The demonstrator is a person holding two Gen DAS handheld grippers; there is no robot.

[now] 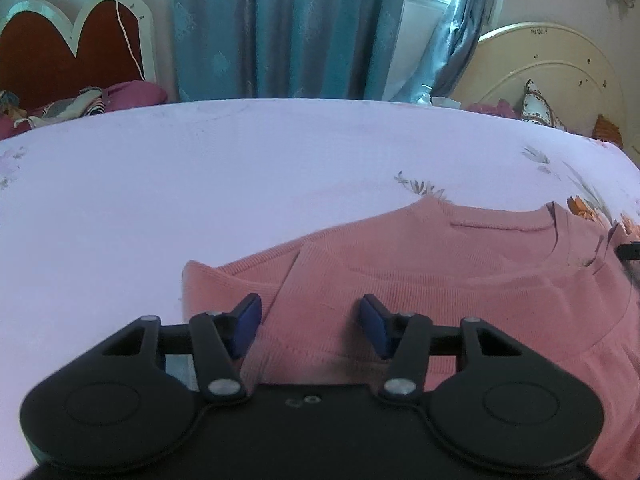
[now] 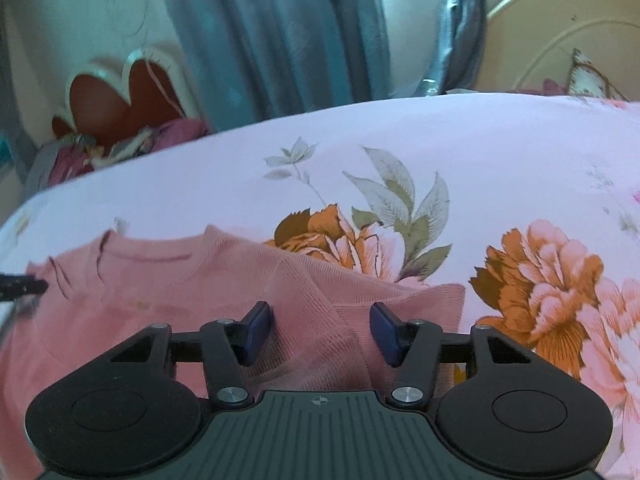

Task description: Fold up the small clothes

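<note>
A small pink knit sweater (image 1: 420,280) lies flat on the bed, neckline away from me, with both sleeves folded in over the body. My left gripper (image 1: 310,320) hangs open just above its left side, blue pads apart over the folded sleeve, gripping nothing. In the right wrist view the same sweater (image 2: 160,304) fills the lower left. My right gripper (image 2: 320,326) is open above the folded right sleeve, pads clear of the cloth. A dark tip of the other gripper shows at the edge of each view.
The bed sheet (image 1: 200,184) is pale lilac with large orange and pink flowers (image 2: 560,292) to the right of the sweater. Blue curtains (image 1: 280,28), a red heart-shaped headboard (image 1: 60,52) and a cream headboard (image 1: 560,72) stand beyond the bed.
</note>
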